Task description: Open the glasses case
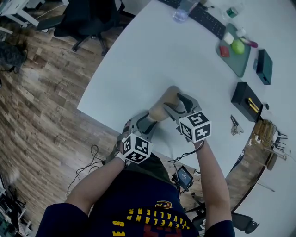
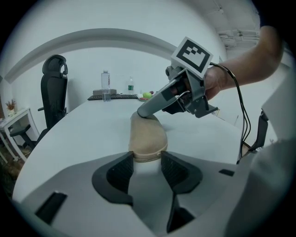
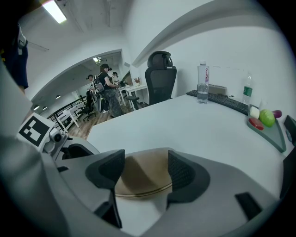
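The left gripper (image 2: 147, 161) has its two black pads set against the sides of the near, narrow end of the tan glasses case (image 2: 147, 136), closed in on it at a middling width. The case lies flat and shut on the white table (image 1: 152, 55), its long axis running away from this gripper toward the upper middle of the left gripper view.

The right gripper (image 3: 146, 164) stands with its jaws wide apart and the rounded top of the case between them. The case's edge passes under both pads, and its seam shows as a thin line at the lower edge of the gap. Whether these pads press on the case cannot be told. In the left gripper view its fingertips meet the far end of the case from the right.

In the head view both grippers sit just below the frame's centre, near the table's lower edge, with the case between them and a bare forearm behind each marker cube.

Well apart, toward the upper right, a green tray (image 1: 241, 65) holds a green fruit (image 1: 237, 46), a red block (image 1: 224, 51) and a white piece (image 1: 229, 38). A dark keyboard (image 1: 203, 18) and a water bottle (image 1: 181, 10) lie along the top edge. Two black boxes (image 1: 264, 66) sit at the right side, the lower one open. A black office chair (image 1: 88, 21) stands on the wooden floor (image 1: 41, 102) at the upper left.
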A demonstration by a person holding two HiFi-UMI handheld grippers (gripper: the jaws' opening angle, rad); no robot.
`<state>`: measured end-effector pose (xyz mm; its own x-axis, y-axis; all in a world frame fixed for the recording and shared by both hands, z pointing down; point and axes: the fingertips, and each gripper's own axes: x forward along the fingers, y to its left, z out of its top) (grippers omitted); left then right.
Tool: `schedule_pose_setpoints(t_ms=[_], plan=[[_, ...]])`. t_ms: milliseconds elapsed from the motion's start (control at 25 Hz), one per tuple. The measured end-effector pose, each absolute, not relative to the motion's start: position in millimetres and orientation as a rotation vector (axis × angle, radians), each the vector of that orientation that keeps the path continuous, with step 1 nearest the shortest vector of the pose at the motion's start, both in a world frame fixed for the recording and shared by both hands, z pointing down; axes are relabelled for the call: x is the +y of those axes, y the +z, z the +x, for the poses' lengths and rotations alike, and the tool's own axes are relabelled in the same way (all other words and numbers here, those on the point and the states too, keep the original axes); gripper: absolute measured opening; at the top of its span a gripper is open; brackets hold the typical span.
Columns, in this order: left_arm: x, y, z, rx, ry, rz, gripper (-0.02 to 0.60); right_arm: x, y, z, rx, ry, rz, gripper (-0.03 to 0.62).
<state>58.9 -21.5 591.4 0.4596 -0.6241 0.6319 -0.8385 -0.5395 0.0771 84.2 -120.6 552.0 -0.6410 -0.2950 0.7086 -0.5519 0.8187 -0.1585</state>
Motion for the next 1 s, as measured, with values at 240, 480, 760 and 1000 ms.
schedule_pose_setpoints(t_ms=[240, 480, 760, 1000], plan=[[-15.9, 585.7, 56.2, -1.153, 0.329, 1.908, 0.195, -122.3, 552.4, 85.6, -2.304, 0.484, 0.618, 0.307], [-7.8, 587.9, 65.7, -1.024, -0.012, 1.61, 0.021, -121.9, 552.0, 85.2, -2.314, 0.483, 0.613, 0.307], [-15.2, 590.0, 63.0, -0.899, -0.383, 1.39, 0.021, -121.0, 552.5, 85.8, -2.325, 0.482, 0.612, 0.307], [-16.1, 589.3, 62.3, -0.858, -0.49, 1.341, 0.023, -121.9, 551.2, 85.4, -2.327, 0.486, 0.608, 0.307]])
